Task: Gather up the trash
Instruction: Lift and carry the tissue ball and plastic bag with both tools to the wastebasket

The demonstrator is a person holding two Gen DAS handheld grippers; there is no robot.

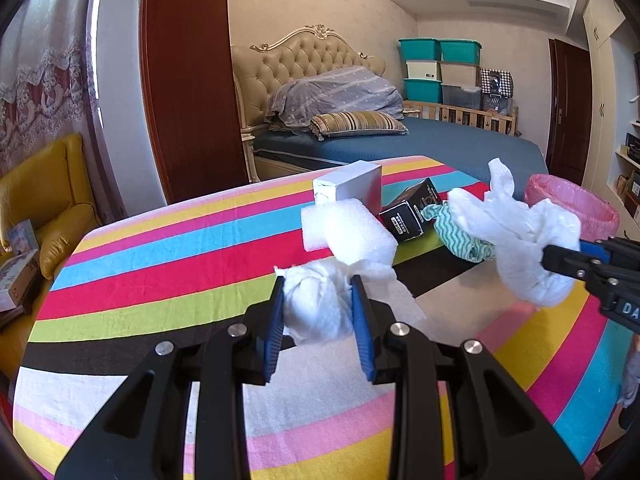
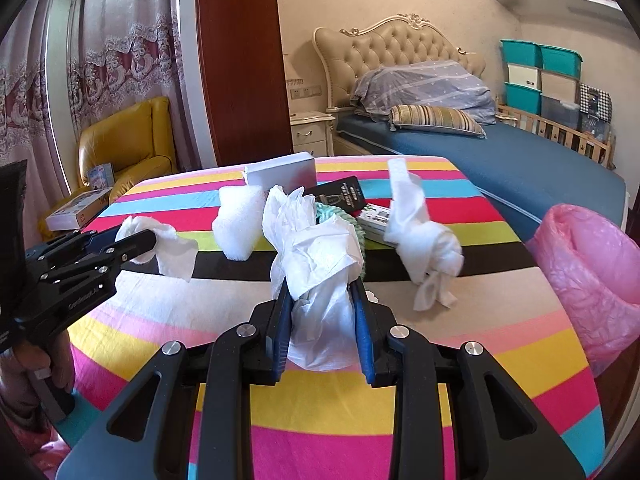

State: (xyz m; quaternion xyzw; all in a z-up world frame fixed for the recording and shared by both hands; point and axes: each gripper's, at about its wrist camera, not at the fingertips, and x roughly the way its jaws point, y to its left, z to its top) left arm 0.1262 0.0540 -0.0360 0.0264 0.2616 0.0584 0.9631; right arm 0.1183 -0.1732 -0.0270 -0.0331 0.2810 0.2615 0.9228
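Both wrist fisheyes looked low and close across the rainbow-striped cloth-covered counter (image 1: 168, 240) toward the blue-sheeted bed (image 2: 520, 168), sharing both.

Daylight comes through lace curtains (image 2: 120, 64) beside a yellow armchair (image 2: 128, 148). A tufted bed (image 2: 480, 152) stands against the beige wall, storage bins (image 1: 440, 72) stacked past it, a dark door (image 1: 570, 108) beyond.

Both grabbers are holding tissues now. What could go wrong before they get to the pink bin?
1. The right gripper pinches only the middle of its tissue; the loose ends might snag the green cloth behind.
2. The left gripper's tissue trails a flap on the table and could slip out.
3. The bin sits past the table edge, so a drop may miss.
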